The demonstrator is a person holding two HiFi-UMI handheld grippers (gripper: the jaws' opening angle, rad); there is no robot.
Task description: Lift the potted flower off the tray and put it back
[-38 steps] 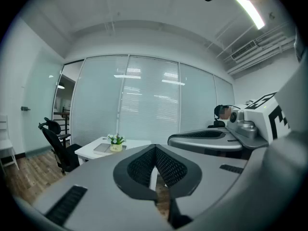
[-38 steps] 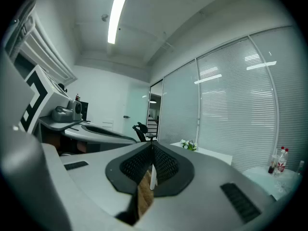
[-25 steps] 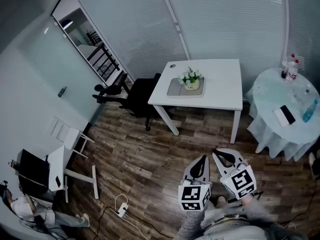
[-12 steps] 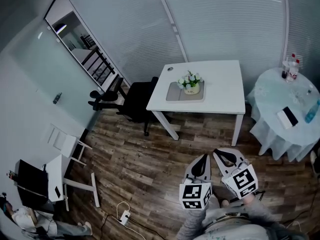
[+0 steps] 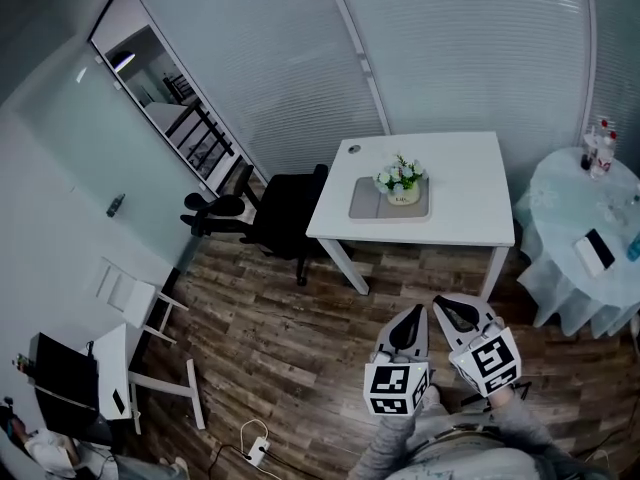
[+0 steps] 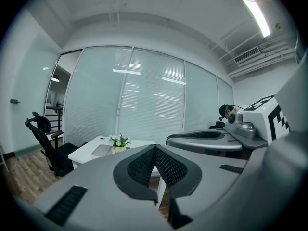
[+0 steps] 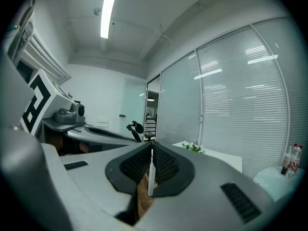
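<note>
We hold the left gripper (image 5: 409, 315) and right gripper (image 5: 441, 305) at bottom centre, jaws together, empty. The potted flower (image 5: 402, 180) stands on the tray (image 5: 365, 201) on the white table (image 5: 470, 183), upper centre; its pot's print is unreadable.

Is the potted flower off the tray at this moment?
No, the head view shows the potted flower standing on the gray tray on the white table.

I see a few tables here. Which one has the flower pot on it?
The square white table in the middle: the potted flower stands on a grey tray there. The round cloth-covered table at right holds bottles.
</note>
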